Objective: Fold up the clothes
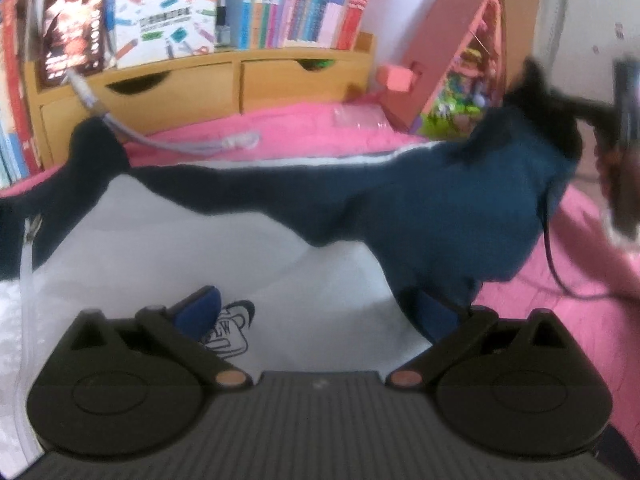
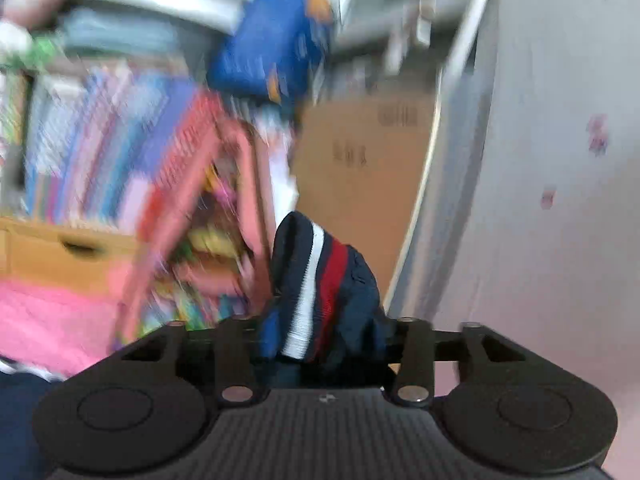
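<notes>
The navy sleeve (image 1: 400,208) was held stretched above the white jacket body (image 1: 180,248) on the pink bed (image 1: 560,320), its striped cuff (image 2: 320,292) pinched in the right tool (image 2: 320,344), the left tool (image 1: 320,320) spread; the sleeve would best be laid flat without dragging.

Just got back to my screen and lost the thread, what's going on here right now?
A person is mid-fold on a navy and white jacket spread over a pink blanket. The right tool is shut on the jacket's striped cuff and holds it up in the air, stretching the navy sleeve across the white body. The left tool is open above the white part with the sneaker print, gripping nothing. A bookshelf stands behind.
</notes>
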`<act>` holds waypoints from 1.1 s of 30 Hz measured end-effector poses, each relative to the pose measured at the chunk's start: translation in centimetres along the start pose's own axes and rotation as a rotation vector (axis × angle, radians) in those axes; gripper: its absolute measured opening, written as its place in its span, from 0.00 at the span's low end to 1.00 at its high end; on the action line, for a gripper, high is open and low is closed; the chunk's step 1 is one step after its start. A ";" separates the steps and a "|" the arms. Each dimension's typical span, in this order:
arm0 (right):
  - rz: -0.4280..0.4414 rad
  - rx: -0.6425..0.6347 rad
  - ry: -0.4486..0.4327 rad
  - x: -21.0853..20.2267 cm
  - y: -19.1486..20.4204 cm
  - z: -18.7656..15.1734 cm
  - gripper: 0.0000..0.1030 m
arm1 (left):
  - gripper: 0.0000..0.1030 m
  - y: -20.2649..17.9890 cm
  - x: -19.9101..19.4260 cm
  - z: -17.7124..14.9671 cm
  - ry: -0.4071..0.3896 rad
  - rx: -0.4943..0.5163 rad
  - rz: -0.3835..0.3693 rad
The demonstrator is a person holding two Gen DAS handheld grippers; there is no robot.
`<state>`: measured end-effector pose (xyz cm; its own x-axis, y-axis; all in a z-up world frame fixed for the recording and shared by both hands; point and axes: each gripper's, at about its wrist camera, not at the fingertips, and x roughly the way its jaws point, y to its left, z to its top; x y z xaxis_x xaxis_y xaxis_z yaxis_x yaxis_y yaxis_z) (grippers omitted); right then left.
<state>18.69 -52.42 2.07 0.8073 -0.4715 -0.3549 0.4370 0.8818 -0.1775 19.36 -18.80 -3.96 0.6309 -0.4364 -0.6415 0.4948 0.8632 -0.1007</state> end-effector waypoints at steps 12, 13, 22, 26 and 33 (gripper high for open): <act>0.851 0.359 0.304 -15.3 2.1 -7.5 0.61 | 1.00 4.2 -0.7 2.2 -0.043 -0.234 -0.085; 0.881 0.349 0.302 -16.2 3.2 -7.6 0.61 | 1.00 4.3 -0.6 2.4 -0.041 -0.235 -0.083; 0.800 0.538 0.411 -12.3 10.1 -8.6 0.64 | 0.99 3.5 1.5 4.1 0.017 -0.159 -0.138; 0.715 0.573 0.352 -11.4 11.2 -9.5 0.45 | 0.97 3.5 2.8 5.3 0.022 -0.073 -0.105; 0.728 0.594 0.339 -11.3 11.3 -10.3 0.34 | 1.00 4.0 4.9 7.2 -0.063 0.027 -0.051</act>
<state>10.44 -37.00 -5.43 0.8418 0.2912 -0.4545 0.0833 0.7618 0.6425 28.69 -19.29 -2.05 0.6401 -0.4959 -0.5868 0.5429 0.8324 -0.1112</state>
